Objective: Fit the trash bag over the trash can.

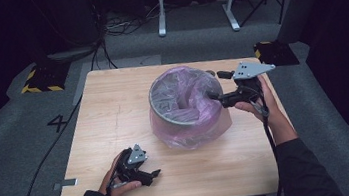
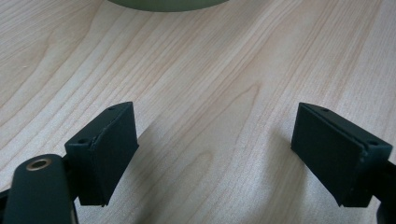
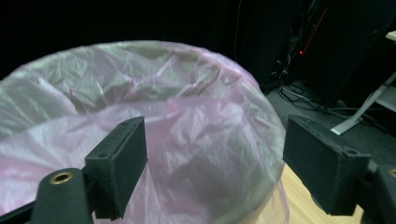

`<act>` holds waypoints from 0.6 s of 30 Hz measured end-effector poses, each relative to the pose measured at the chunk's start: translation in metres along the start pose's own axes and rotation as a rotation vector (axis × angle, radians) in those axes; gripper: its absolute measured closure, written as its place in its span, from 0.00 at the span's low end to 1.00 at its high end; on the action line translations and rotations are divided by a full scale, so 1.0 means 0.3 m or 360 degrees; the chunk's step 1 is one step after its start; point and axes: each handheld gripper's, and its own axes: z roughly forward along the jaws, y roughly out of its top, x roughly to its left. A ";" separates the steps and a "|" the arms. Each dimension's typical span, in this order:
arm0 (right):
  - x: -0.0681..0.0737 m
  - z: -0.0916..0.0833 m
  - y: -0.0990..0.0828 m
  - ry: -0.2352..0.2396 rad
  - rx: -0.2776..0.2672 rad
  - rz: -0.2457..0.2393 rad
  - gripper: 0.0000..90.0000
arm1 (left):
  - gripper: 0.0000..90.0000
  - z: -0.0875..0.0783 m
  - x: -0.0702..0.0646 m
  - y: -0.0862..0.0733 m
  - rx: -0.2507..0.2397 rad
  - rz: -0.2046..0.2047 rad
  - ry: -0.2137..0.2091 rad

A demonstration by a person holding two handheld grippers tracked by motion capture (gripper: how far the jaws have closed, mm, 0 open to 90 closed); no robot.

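Observation:
A round grey bin (image 1: 160, 111) lined with a thin pink plastic bag (image 1: 202, 134) stands in the middle of the wooden table (image 1: 108, 111). The bag's edge is folded out over the rim and hangs down the bin's outside. My right gripper (image 1: 218, 85) is open at the bin's right rim, its jaws pointing left at the bag. In the right gripper view the jaws (image 3: 215, 135) stand wide apart with the pink bag (image 3: 196, 154) just beyond them, nothing held. My left gripper (image 1: 153, 176) rests low on the table's near left, open, jaws (image 2: 215, 140) over bare wood.
The bin's base (image 2: 163, 3) shows at the top of the left gripper view. Beyond the table lie grey carpet, a white stand's legs (image 1: 196, 4), cables (image 1: 123, 26) and a yellow-black striped weight (image 1: 42, 81). A black cable (image 1: 44, 159) runs along the floor on the left.

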 end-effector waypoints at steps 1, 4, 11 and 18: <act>0.001 0.001 0.005 0.0005 -0.0003 -0.0005 0.26 | 0.16 0.000 0.000 0.000 0.0000 0.0001 0.0001; -0.001 0.014 0.015 -0.0002 -0.0008 -0.0010 0.27 | 0.16 0.000 0.000 0.000 0.0000 0.0000 0.0001; -0.010 0.066 0.024 0.0030 0.0033 0.0011 0.32 | 0.16 0.000 0.000 0.000 0.0000 0.0000 0.0000; 0.000 0.105 0.033 0.0092 0.0054 -0.0019 0.46 | 0.16 0.000 0.000 0.000 0.0000 -0.0001 0.0000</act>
